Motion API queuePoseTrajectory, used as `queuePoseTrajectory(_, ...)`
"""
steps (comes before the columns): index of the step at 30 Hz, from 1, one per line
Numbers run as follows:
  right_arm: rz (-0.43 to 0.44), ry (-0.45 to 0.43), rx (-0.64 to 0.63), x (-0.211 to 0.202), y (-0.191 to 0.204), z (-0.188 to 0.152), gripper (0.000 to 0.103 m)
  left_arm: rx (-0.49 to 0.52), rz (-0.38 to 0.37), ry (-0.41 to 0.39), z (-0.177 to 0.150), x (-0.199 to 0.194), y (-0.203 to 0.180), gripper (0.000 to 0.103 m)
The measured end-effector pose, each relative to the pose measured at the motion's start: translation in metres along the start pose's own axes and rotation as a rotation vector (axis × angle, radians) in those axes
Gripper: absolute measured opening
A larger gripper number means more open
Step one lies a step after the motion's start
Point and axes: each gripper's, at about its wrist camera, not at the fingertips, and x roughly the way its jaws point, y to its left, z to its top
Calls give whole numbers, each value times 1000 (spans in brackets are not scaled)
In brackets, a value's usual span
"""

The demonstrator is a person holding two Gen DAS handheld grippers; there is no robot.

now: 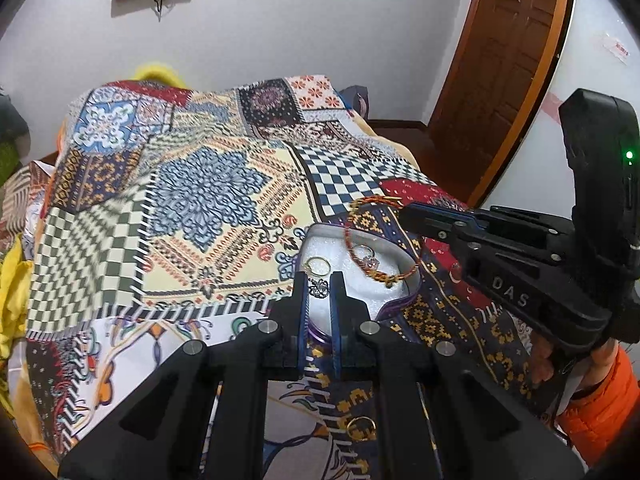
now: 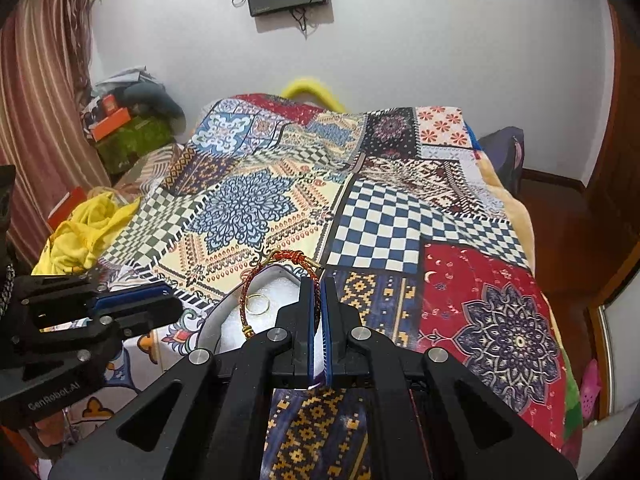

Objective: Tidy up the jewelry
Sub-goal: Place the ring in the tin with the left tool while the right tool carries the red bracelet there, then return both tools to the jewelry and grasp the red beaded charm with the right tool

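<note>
You are mid-placement: your right gripper (image 2: 319, 280) has its jaws clamped on the red-and-gold bracelet (image 1: 362, 236), which hangs just ahead of them over the white-lined box (image 1: 394, 240) on the bed (image 1: 208, 200). Your left gripper (image 1: 319, 276) has its jaws close together with a small silver piece (image 1: 319, 288) between them; whether they grip it, I cannot tell.

Next, I judge, lower the bracelet onto the foam and release. Only the left view shows the stone ring (image 1: 370, 258) and the loose gold ring (image 1: 361, 428) lying behind the jaws.

White raised letters "DAS" stand on the black body of my right gripper (image 1: 404, 210), seen from the left wrist; small grey print "GenRobot.AI" runs along the near side of my left gripper (image 2: 160, 300).
</note>
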Motion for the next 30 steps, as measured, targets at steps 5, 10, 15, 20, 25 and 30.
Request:
queuePoseTrajectory(5,1,24,-25,10,3,0,3,8,-10,33,-2,13,-4,8)
queuePoseTrajectory(10,-4,49,-48,17,5,-3,3,21,-9,53,-2,21,-7,8)
queuePoseTrajectory(15,-6,74,-71,22,7,-7,3,24,-6,72,-2,26,-7,8)
queuePoseTrajectory(20,-4,95,-85,27,8,-10,3,8,-11,78,-3,27,-4,8)
queuePoseTrajectory(25,-10,102,-97,27,10,-11,3,12,-13,76,-3,26,-4,9)
queuePoseTrajectory(30,-8,110,-94,24,11,-10,3,22,-2,63,-3,18,-7,12)
